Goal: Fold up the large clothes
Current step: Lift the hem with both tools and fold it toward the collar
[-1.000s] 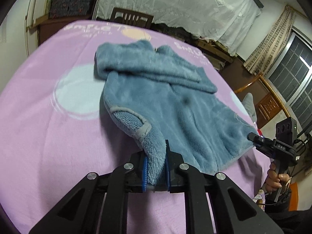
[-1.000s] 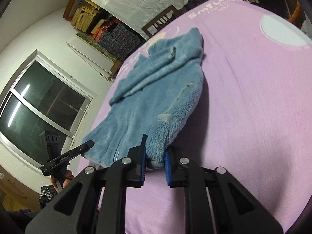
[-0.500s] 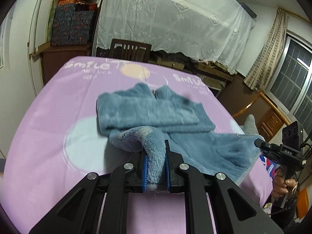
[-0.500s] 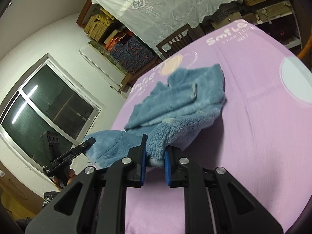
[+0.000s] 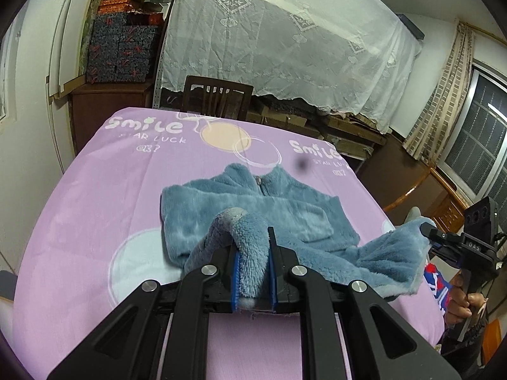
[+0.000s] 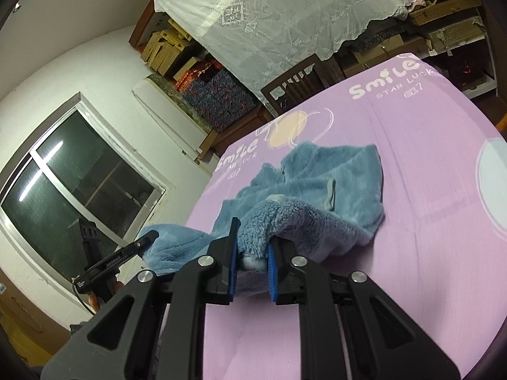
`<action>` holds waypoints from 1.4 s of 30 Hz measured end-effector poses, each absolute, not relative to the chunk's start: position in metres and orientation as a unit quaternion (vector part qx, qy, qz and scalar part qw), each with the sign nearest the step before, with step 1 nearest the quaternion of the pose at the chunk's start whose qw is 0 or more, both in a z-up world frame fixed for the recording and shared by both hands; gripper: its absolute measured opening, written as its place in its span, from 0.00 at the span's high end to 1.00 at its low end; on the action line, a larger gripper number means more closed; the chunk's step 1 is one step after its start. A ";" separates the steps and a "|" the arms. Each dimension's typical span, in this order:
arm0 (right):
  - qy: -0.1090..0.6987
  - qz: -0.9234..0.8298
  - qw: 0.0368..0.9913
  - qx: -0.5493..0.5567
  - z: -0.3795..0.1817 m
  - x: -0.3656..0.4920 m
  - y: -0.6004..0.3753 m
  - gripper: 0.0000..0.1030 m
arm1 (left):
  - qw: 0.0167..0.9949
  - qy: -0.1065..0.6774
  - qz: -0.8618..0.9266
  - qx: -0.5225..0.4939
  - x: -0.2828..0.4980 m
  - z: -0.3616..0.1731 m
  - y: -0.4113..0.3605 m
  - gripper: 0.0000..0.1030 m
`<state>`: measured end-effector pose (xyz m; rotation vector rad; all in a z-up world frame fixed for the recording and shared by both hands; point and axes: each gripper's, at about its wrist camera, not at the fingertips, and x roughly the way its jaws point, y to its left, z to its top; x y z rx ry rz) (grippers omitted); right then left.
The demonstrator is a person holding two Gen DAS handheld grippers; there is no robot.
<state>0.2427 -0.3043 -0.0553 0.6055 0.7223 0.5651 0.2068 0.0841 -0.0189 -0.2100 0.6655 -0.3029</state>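
A blue fleece jacket lies on the pink bed sheet, collar and zip toward the far end, sleeves folded across the chest. My left gripper is shut on one bottom corner of the jacket, lifted off the sheet. My right gripper is shut on the other bottom corner of the jacket. Each gripper shows in the other's view: the right gripper at the right edge with fleece in it, the left gripper at the left. The hem hangs raised between them.
A dark wooden chair stands at the bed's far end below a white lace-covered stack. Patterned boxes sit on a cabinet at far left. A person's hand holds the right gripper's handle beside a window.
Both grippers have lifted the jacket's bottom corners off the sheet and carried them up and toward the collar; the lower half now rises and bunches over the chest.
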 end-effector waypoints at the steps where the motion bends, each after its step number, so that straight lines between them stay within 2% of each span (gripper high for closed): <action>1: 0.342 0.266 0.852 0.293 -0.056 0.251 -0.305 0.86 | 0.929 0.324 -0.146 -0.101 0.212 -0.018 0.084 0.86; 21: 0.365 0.219 0.849 0.313 -0.096 0.371 -0.306 0.86 | 0.925 0.356 -0.090 -0.097 0.319 -0.048 0.083 0.86; 33: 0.432 0.173 0.829 0.310 -0.177 0.438 -0.290 0.84 | 0.904 0.412 -0.049 -0.103 0.385 -0.120 0.089 0.85; 38: 0.439 0.183 0.821 0.315 -0.195 0.441 -0.291 0.86 | 0.909 0.405 -0.049 -0.088 0.386 -0.128 0.087 0.83; 41: 0.432 0.193 0.823 0.314 -0.192 0.438 -0.292 0.82 | 0.911 0.403 -0.046 -0.081 0.384 -0.128 0.083 0.83; 42: 0.429 0.198 0.823 0.314 -0.189 0.436 -0.292 0.77 | 0.911 0.403 -0.045 -0.082 0.384 -0.128 0.082 0.83</action>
